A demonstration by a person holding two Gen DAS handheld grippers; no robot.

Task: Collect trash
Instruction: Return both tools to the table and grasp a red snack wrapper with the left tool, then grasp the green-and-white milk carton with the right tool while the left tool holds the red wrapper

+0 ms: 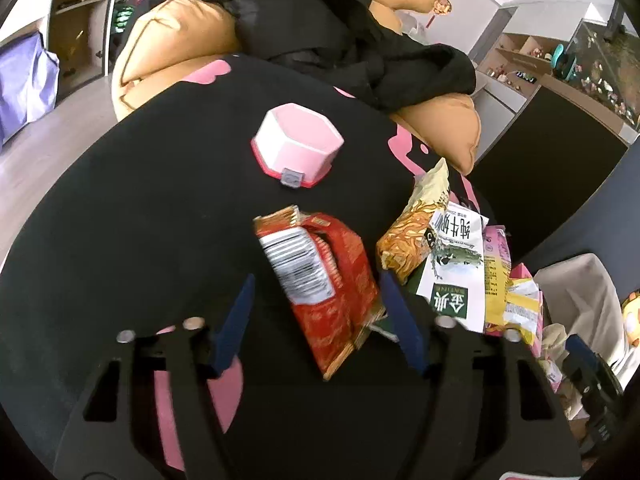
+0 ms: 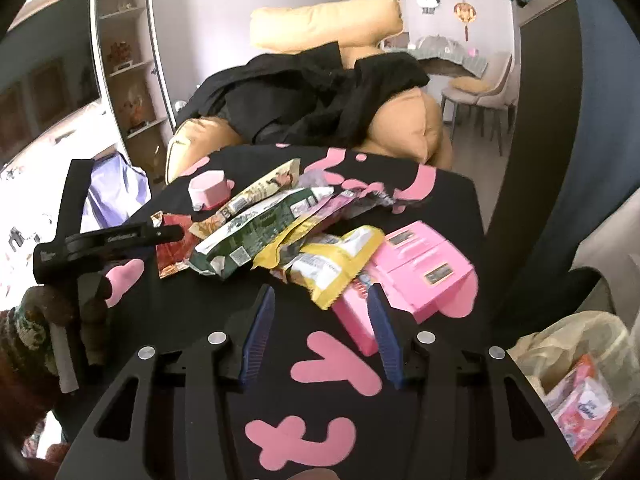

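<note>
red foil snack wrapper (image 1: 324, 280): motion-blurred, print unreadable | green-and-white milk carton (image 1: 452, 276): partly under orange patterned packet (image 1: 412, 232) | pink plastic box (image 2: 416, 280): near-left part hidden by yellow crinkled wrapper (image 2: 340, 264) | clear trash bag (image 2: 576, 364), far right: cut off by frame edge, contents unclear

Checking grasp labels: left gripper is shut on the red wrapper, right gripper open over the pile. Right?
Not quite. The left gripper is open, not shut: in the left wrist view its jaws stand wide on either side of the red wrapper, not visibly pinching it. The rest holds: the right gripper is open by the pile.
</note>
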